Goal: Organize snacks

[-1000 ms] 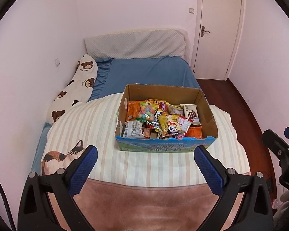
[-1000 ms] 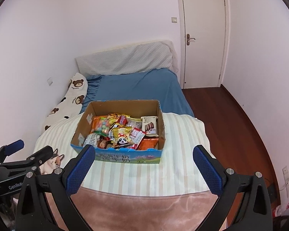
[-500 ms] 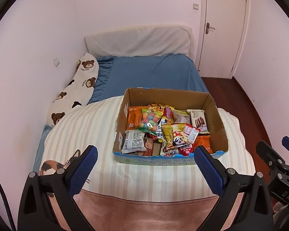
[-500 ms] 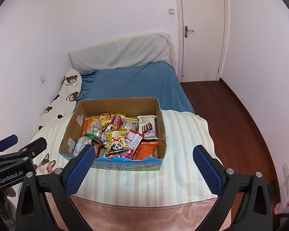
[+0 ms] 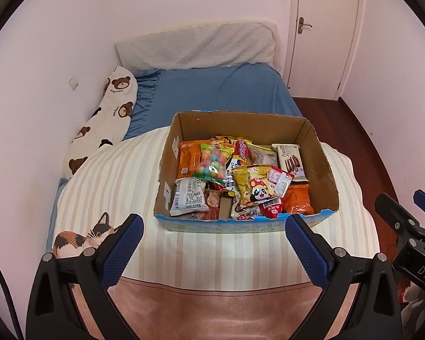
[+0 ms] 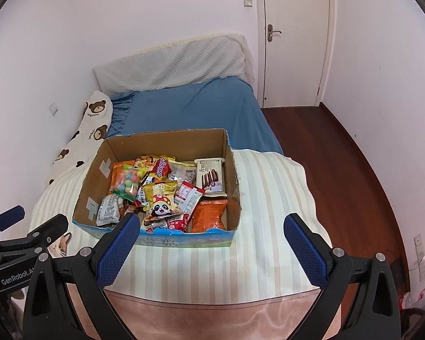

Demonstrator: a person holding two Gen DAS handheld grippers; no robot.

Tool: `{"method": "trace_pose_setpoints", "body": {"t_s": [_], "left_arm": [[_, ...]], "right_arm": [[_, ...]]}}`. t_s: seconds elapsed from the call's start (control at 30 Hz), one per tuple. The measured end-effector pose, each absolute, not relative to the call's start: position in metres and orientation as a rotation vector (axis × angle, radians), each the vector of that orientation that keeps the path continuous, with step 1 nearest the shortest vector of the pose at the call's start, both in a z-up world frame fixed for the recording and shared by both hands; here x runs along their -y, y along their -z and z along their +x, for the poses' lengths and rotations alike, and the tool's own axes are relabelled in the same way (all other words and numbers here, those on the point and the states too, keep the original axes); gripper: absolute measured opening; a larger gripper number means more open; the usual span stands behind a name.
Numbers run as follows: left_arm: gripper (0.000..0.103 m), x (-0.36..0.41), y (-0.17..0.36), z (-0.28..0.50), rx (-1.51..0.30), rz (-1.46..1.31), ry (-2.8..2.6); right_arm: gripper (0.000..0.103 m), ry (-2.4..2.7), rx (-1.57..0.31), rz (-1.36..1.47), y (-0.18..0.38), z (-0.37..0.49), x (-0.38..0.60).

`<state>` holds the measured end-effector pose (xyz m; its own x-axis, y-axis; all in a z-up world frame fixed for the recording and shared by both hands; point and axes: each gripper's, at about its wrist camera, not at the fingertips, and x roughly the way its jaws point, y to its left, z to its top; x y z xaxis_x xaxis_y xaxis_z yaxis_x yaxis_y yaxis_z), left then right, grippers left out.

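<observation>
From the left wrist we've got the left gripper [image 5: 212,233] spread wide, nothing in it, hovering short of the cardboard box [image 5: 321,175] of snacks [image 5: 236,178] on the striped quilt [image 5: 121,181]. Right wrist: our right gripper [image 6: 211,233] is equally wide and empty, box just ahead.

Both grippers are held out side by side, level with each other, and neither holds anything. The left gripper [image 5: 214,236] has its two blue-padded fingers [image 5: 121,250] spread wide, nothing between them. The right gripper [image 6: 212,236] stands just the same, its pads [image 6: 304,250] far apart and bare. From the left one's camera, the right one's black frame juts in at the right edge; from the right one's, the left's shows low at left.
</observation>
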<state>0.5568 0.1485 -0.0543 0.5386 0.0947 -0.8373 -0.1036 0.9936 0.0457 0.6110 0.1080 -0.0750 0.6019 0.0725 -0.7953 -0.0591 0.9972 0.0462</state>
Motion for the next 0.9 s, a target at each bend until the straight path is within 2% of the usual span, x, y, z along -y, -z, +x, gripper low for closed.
{"method": "trace_pose_setpoints", "body": {"t_s": [0.9], "left_arm": [[0.103, -0.1486, 0.0483, 0.5530, -0.991, -0.016, -0.103]], "right_arm": [[0.103, -0.077, -0.920, 0.005, 0.0741, 0.6069, -0.1080]]}}
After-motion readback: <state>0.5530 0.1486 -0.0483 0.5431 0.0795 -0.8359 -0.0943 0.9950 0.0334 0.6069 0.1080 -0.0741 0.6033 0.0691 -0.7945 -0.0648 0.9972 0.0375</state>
